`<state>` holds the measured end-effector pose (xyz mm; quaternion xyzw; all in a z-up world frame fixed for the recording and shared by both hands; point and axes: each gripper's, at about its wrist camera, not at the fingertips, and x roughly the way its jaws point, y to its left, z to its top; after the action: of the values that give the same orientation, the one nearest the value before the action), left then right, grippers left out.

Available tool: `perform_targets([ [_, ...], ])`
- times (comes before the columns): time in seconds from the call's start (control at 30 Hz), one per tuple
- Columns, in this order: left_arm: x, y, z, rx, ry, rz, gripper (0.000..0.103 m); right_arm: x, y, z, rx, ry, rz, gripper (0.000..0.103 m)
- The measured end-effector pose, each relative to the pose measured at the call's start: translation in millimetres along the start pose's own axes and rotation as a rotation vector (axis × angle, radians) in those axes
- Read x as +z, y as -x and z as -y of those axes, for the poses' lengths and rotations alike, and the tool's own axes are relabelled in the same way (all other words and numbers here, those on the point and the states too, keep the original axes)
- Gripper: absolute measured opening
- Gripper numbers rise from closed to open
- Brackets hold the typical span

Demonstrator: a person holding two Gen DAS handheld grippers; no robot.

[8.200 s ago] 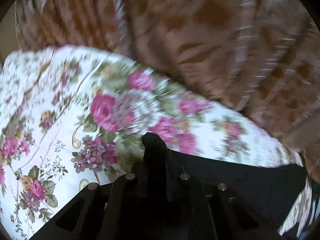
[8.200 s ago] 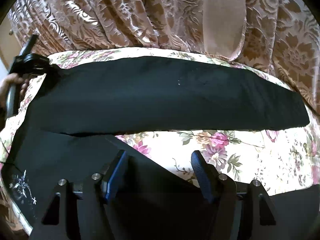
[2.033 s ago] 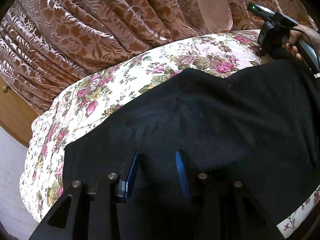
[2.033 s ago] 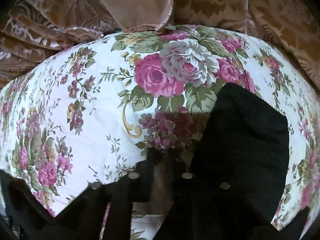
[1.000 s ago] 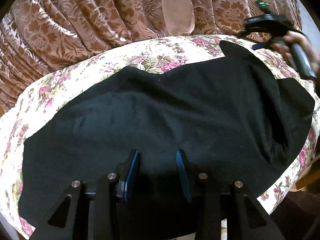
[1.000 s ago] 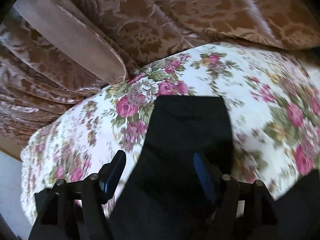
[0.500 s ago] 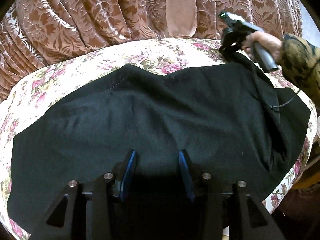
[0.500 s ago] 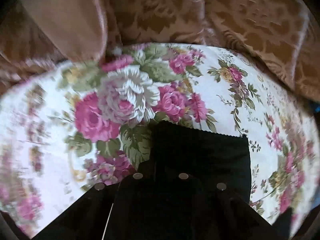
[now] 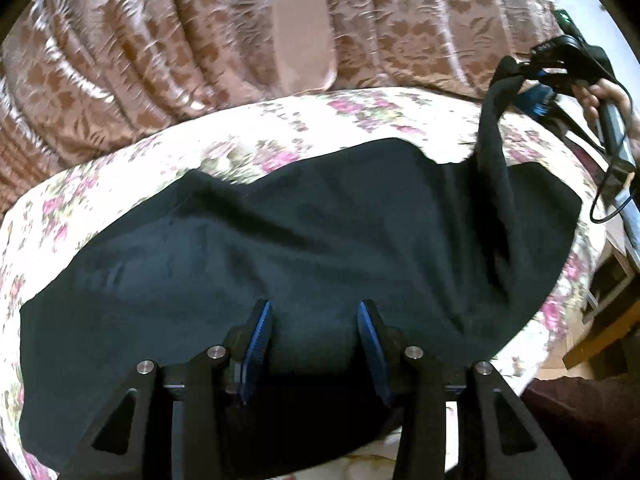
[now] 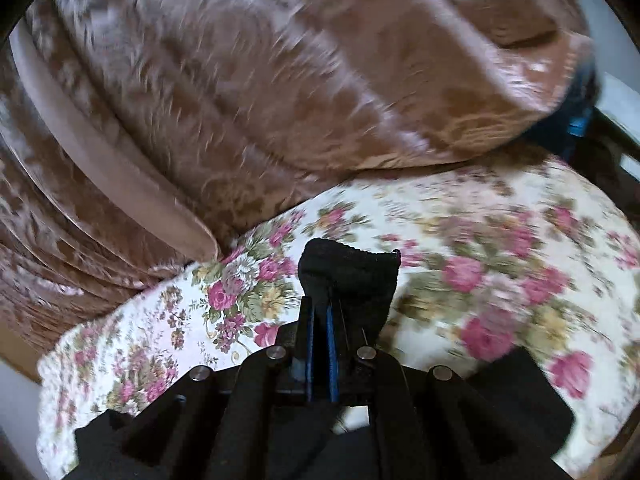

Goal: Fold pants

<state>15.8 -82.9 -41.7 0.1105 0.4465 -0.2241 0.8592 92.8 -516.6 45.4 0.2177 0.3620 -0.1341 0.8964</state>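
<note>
— Pants (image 9: 320, 240) lie spread on the floral bed (image 9: 120, 184), and now one corner's up, where a second ago it lay flat!

— Right gripper (image 10: 320, 316) has snapped shut on that corner. Left gripper (image 9: 316, 336) hovers half open over the cloth, gripping nothing.

— So the next fold's starting.

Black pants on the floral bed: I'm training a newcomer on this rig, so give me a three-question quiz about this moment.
1. True or false: the right gripper is shut on a piece of the pants.
2. The left gripper has its fingers: A) apart above the pants B) clamped on the bedspread.
3. What hangs behind the bed?

Key: 1 true. 2 A. 3 A brown patterned curtain.
</note>
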Motion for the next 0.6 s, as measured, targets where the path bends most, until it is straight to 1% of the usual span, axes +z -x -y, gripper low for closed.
perform_targets([
  [0.1, 0.1, 3.7, 8.2, -0.025, -0.017, 0.002, 0.045, -14.1, 42.7, 34.5, 0.024, -0.055, 0.039, 0.006],
  [0.17, -1.3, 4.6, 11.9, -0.028, -0.024, -0.003, 0.045, -30.7, 66.0, 63.6, 0.015, -0.108, 0.056, 0.006],
  [0.23, -3.3, 4.7, 14.9, -0.037, -0.020, -0.011, 0.045, -50.3, 74.9, 88.1, 0.004, -0.154, 0.052, 0.005],
  [0.33, -6.3, 3.9, 16.8, -0.035, -0.018, -0.029, 0.045, -87.6, 74.3, 129.4, -0.021, -0.246, 0.006, 0.005],
  [0.4, -7.2, 3.4, 16.7, -0.036, -0.014, -0.037, 0.045, -113.6, 65.8, 158.0, -0.052, -0.319, -0.034, 0.005],
  [0.5, -6.7, 2.7, 15.8, -0.036, -0.006, -0.048, 0.045, -140.7, 56.9, 191.5, -0.076, -0.407, -0.072, 0.005],
  [0.53, -6.5, 2.4, 16.0, -0.036, -0.004, -0.050, 0.045, -150.0, 53.1, 201.6, -0.079, -0.433, -0.085, 0.005],
  [0.6, -6.4, 1.7, 16.3, -0.038, 0.000, -0.055, 0.045, -161.4, 50.5, 212.8, -0.054, -0.463, -0.089, 0.005],
])
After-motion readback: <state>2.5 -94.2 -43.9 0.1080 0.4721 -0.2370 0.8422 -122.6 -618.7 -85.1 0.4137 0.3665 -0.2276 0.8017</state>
